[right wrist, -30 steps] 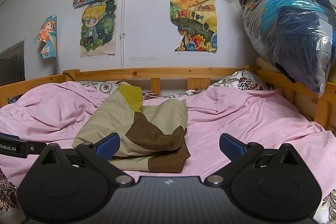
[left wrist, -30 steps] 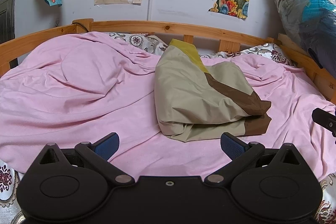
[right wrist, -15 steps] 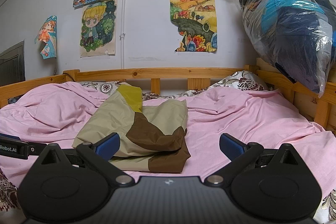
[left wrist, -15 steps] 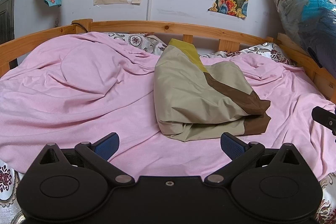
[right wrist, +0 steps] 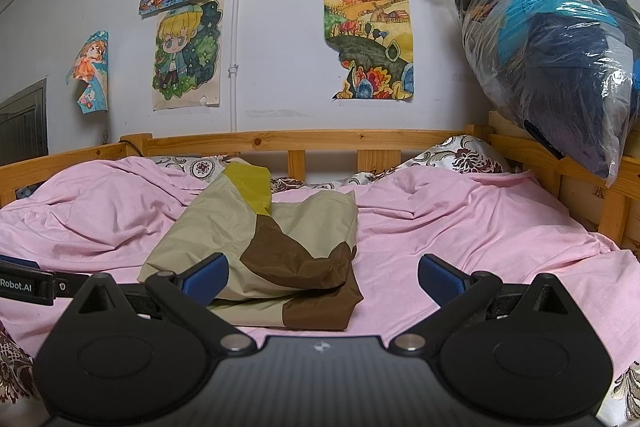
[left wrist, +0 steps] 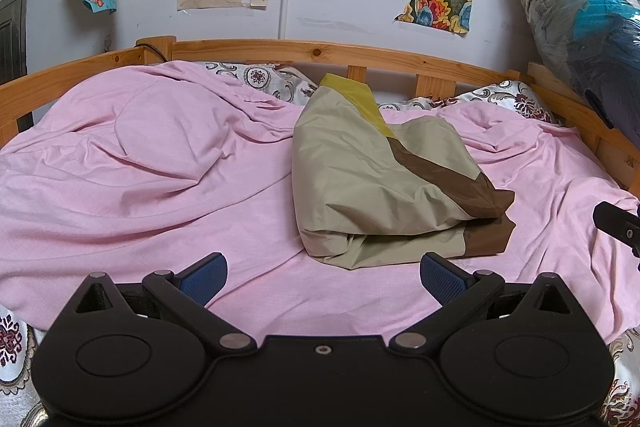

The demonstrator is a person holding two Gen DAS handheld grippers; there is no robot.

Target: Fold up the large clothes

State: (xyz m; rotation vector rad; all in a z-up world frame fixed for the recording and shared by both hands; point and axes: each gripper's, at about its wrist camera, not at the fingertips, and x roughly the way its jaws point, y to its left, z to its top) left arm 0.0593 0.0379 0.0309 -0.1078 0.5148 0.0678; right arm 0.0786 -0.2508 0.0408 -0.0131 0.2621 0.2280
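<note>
A folded garment [left wrist: 372,179], beige with brown and yellow panels, lies in a thick stack on the pink sheet [left wrist: 140,179] near the bed's middle. In the left wrist view my left gripper [left wrist: 322,273] hangs open just in front of the stack, nothing between its blue pads. The same garment [right wrist: 260,259] sits ahead and left in the right wrist view, where my right gripper [right wrist: 322,273] is open and empty, its left pad overlapping the stack's near corner in the image. Each gripper's black body peeks into the other's view at the frame edge.
A wooden bed rail [left wrist: 300,53] runs along the back and both sides. Patterned pillows [right wrist: 460,157] lie against it. A clear plastic bag of dark clothes [right wrist: 552,47] hangs over the right rail. Drawings are taped on the wall [right wrist: 280,47].
</note>
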